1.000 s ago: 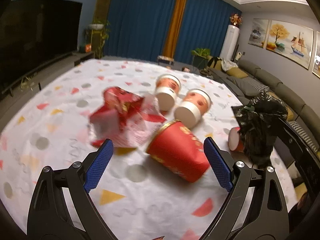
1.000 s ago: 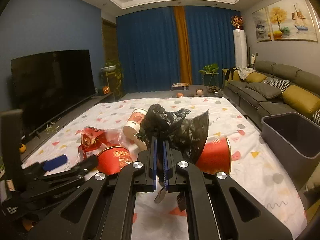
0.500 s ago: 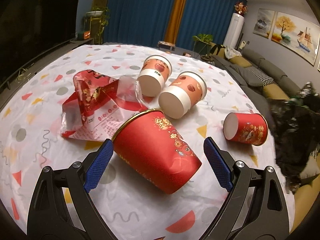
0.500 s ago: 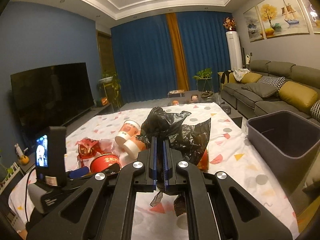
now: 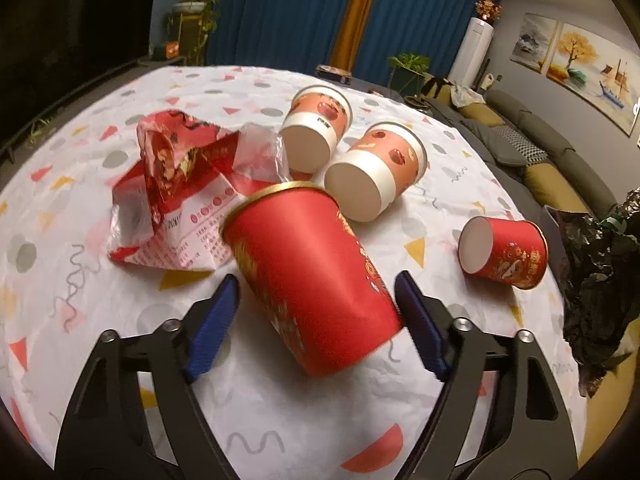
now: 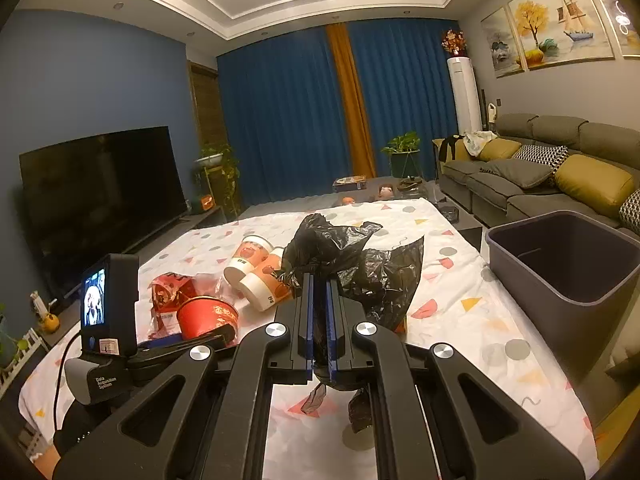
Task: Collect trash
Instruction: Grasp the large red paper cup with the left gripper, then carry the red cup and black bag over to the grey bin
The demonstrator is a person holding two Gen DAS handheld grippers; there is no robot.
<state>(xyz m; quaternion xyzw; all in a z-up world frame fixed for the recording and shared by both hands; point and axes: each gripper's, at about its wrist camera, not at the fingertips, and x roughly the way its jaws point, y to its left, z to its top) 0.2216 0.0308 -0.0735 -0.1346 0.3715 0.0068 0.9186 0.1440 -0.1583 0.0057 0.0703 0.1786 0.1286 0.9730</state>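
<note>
While your right gripper (image 6: 319, 312) keeps its jaws pinched on the black bag (image 6: 356, 256), the big change is on the left side. Largest first: the table (image 5: 304, 432) with its confetti cloth fills more of the left view than a second ago, since you've come in lower and closer. The grey bin (image 6: 560, 264) sits just off the table's right edge, same spot as before. The bag hangs bunched above the cloth, its crumpled edge showing at the right of the left view (image 5: 596, 264), about where it was half a second back.

Your left gripper (image 5: 316, 300) is spread wide, and it has moved up on the big red tub (image 5: 316, 276), which lies on its side with its gold rim pointing away from you. A second ago the tub was ahead of the fingertips; now its base sits between the blue pads (image 5: 212, 332), with the right one just about at its wall and the left one still clear. Can't tell if there's actual contact.

The red wrapper (image 5: 176, 192) lies beside the tub's rim, no blur on it now. Two pale cups (image 5: 372, 176) lie tipped behind the tub, and a small red cup (image 5: 504, 252) lies off to the right, near the bag.
</note>
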